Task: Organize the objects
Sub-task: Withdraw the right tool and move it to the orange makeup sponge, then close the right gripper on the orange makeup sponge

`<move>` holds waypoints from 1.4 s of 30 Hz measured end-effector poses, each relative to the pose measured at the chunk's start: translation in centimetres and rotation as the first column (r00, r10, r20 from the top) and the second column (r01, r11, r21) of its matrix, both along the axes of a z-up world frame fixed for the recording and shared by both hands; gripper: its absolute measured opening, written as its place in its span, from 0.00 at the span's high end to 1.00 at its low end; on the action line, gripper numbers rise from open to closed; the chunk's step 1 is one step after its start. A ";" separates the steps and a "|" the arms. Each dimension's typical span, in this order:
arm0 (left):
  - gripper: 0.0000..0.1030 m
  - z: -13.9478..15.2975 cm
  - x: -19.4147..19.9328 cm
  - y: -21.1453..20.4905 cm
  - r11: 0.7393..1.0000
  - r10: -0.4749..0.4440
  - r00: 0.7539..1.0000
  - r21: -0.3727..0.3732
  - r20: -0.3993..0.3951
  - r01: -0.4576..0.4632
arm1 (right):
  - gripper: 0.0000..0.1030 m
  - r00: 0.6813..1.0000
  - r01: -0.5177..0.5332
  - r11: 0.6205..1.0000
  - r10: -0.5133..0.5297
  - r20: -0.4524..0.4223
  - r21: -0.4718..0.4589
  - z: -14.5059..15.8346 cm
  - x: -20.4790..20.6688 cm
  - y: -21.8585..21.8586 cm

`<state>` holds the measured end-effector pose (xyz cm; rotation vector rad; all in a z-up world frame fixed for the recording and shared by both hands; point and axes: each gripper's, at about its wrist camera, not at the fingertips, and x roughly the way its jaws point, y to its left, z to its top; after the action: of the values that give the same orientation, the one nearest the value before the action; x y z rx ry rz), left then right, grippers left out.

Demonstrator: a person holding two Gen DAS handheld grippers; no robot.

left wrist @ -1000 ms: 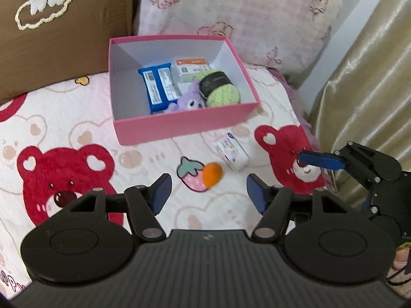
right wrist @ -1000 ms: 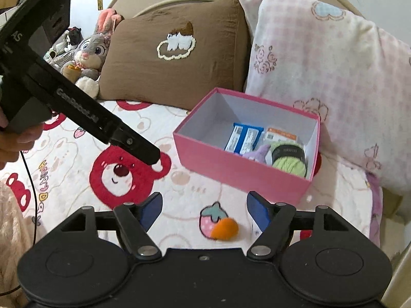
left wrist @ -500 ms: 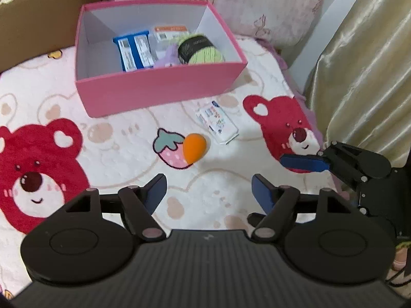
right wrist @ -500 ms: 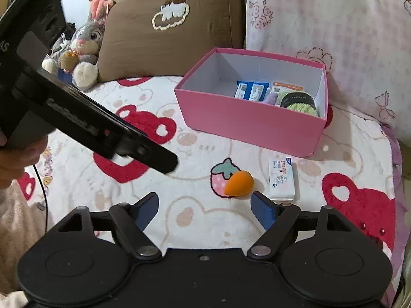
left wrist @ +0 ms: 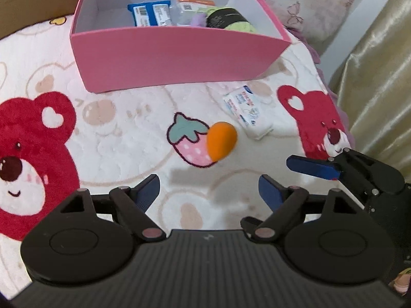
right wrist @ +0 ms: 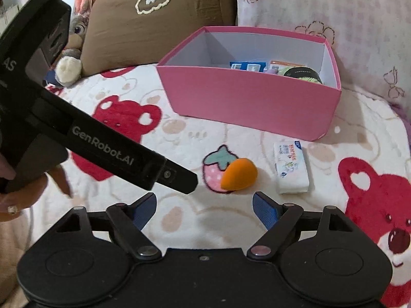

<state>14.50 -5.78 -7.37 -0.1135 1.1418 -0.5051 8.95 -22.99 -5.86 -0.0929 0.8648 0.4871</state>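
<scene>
Just ahead of the left gripper (left wrist: pixel 209 188), between its widely spread, empty fingers, an orange egg-shaped sponge (left wrist: pixel 221 141) lies on the bear-print blanket (left wrist: pixel 123 138), overlapping a printed strawberry. The right gripper (right wrist: pixel 204 206) is likewise wide open and holds nothing; the sponge sits just beyond its fingertips. A white tissue packet (right wrist: pixel 291 167) lies right of the sponge, near it but apart. Farther ahead stands the pink box (right wrist: pixel 246 100), containing a blue packet (left wrist: pixel 150 12) and green yarn (left wrist: pixel 232 21).
</scene>
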 end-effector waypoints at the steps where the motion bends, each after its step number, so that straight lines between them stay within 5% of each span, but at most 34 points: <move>1: 0.19 -0.4 0.2 0.1 1.000 0.009 1.000 0.000 0.001 -0.009 | 0.17 1.000 0.002 1.000 -0.002 0.009 -0.011 -0.5 0.3 0.0; 10: 0.19 -2.7 0.3 0.2 0.993 0.043 0.989 -0.114 0.145 -0.027 | 0.17 0.992 0.017 0.999 -0.011 0.122 -0.050 -4.8 1.4 -0.2; 14: 0.19 -3.6 0.2 -0.8 0.998 0.019 0.972 -0.065 0.235 -0.003 | 0.17 0.979 0.042 0.994 -0.021 0.202 -0.100 -6.3 1.2 0.4; 23: 0.24 -5.9 1.2 -1.5 0.991 0.015 0.974 -0.136 0.227 0.016 | 0.17 0.986 0.083 0.996 -0.089 0.144 0.042 -7.9 3.3 -1.0; 28: 0.57 -7.0 1.4 -1.9 0.985 0.008 0.981 -0.170 0.196 0.026 | 0.24 0.985 0.090 0.993 -0.101 0.137 0.081 -8.1 3.5 -1.1; 31: 0.78 -7.3 1.4 -1.8 0.975 0.007 0.984 -0.220 0.178 0.033 | 0.43 0.987 0.085 0.994 -0.092 0.131 0.064 -8.2 3.7 -0.7; 32: 0.78 -7.2 1.4 -2.0 0.975 0.002 0.984 -0.219 0.180 0.039 | 0.54 0.987 0.077 0.996 -0.083 0.141 0.043 -8.1 3.7 -0.5; 42: 0.79 -5.6 0.7 -1.6 0.975 -0.005 0.988 -0.217 0.157 0.040 | 0.58 0.983 0.071 0.997 -0.065 0.173 -0.026 -6.5 2.8 0.7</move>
<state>15.23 -7.34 -12.95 -0.2490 0.9329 -0.6490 11.76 -22.29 -12.31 -0.1327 0.7039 0.3952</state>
